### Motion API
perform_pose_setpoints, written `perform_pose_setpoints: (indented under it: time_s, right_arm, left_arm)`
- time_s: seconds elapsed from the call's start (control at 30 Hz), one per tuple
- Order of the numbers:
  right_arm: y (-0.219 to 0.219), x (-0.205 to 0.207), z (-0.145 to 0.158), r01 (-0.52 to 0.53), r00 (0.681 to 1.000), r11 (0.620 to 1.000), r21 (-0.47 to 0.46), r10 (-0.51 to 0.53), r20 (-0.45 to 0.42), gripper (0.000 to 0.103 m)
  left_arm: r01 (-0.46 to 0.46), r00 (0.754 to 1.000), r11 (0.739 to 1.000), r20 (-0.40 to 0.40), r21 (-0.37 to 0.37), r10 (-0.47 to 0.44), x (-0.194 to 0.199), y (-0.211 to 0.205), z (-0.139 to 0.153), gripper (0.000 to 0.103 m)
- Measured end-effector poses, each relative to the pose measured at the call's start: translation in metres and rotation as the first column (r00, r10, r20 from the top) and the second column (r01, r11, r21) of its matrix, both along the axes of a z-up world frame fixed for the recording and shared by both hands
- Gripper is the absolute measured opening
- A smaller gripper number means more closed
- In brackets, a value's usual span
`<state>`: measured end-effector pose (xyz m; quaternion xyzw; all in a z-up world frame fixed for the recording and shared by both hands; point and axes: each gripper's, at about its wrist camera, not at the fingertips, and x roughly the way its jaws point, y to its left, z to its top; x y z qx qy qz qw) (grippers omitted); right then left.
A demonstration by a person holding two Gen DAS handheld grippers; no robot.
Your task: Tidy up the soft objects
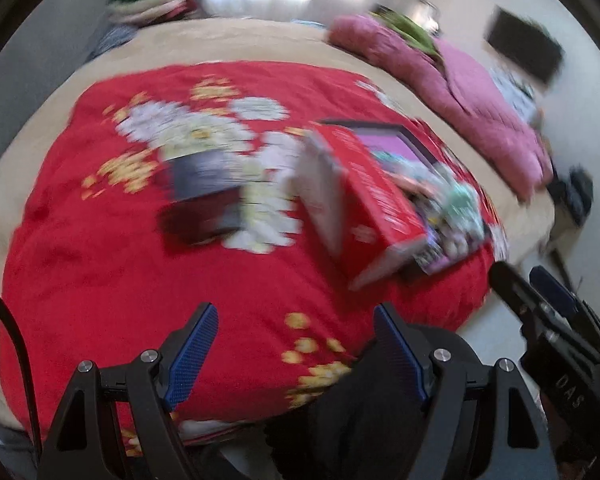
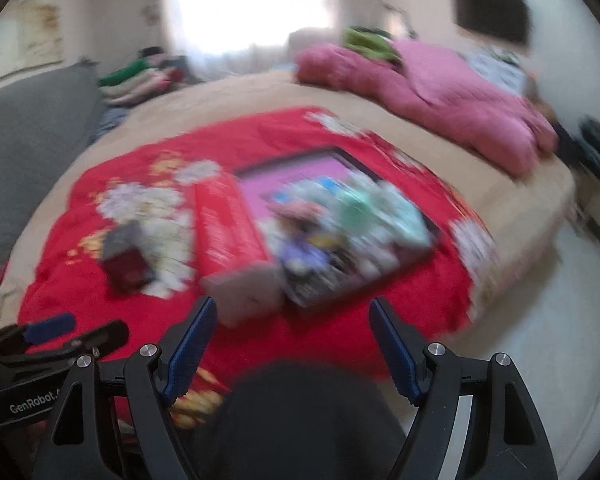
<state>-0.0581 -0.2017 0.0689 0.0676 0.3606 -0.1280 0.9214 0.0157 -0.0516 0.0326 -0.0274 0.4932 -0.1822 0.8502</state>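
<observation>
Both views are motion-blurred, so fine detail is uncertain. Nearest, the left tongs (image 1: 296, 350) stand wide with nothing between the blue pads, hanging over the red blanket (image 1: 100, 260) at the bed's near edge. The right tongs (image 2: 292, 344) are likewise spread wide and empty; in the left view they show at 4 o'clock.

Further in, at about 12 o'clock from the right tongs, lies an open red box (image 2: 228, 220) with a dark-rimmed tray (image 2: 380, 276) beside it, heaped with small pale soft things (image 2: 364, 216), green, white and purple. They look light and squashy, likely to deform under a pinch, so taking one by its bulk in the middle should serve better than an edge. At 10 o'clock a small dark pouch (image 2: 126, 256) lies apart on the blanket; it seems limp.

Farthest, a pink quilt (image 2: 440, 92) lies bunched at 1 o'clock, bulky and floppy.
</observation>
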Motion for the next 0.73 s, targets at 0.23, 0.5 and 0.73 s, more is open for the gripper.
perform_pose_setpoints:
  time_s: [0.23,0.5,0.73]
  right_arm:
    - [0.132,0.078,0.021,-0.344,0.937,0.938,0.042,0.340,0.074,0.079]
    - [0.178,0.096,0.009,-0.427,0.904,0.902,0.060,0.425,0.049,0.079]
    - [0.151,0.098,0.006,-0.364,0.931,0.928,0.078,0.361,0.046,0.079]
  left_arm:
    - [-0.367,0.929,0.930,0.057,0.024,0.365,0.035,0.171,0.008,0.079]
    - [-0.427,0.902,0.901,0.111,0.075,0.418,0.040,0.213,0.018,0.079]
    - [-0.380,0.920,0.921,0.137,0.083,0.367,0.034,0.193,0.029,0.079]
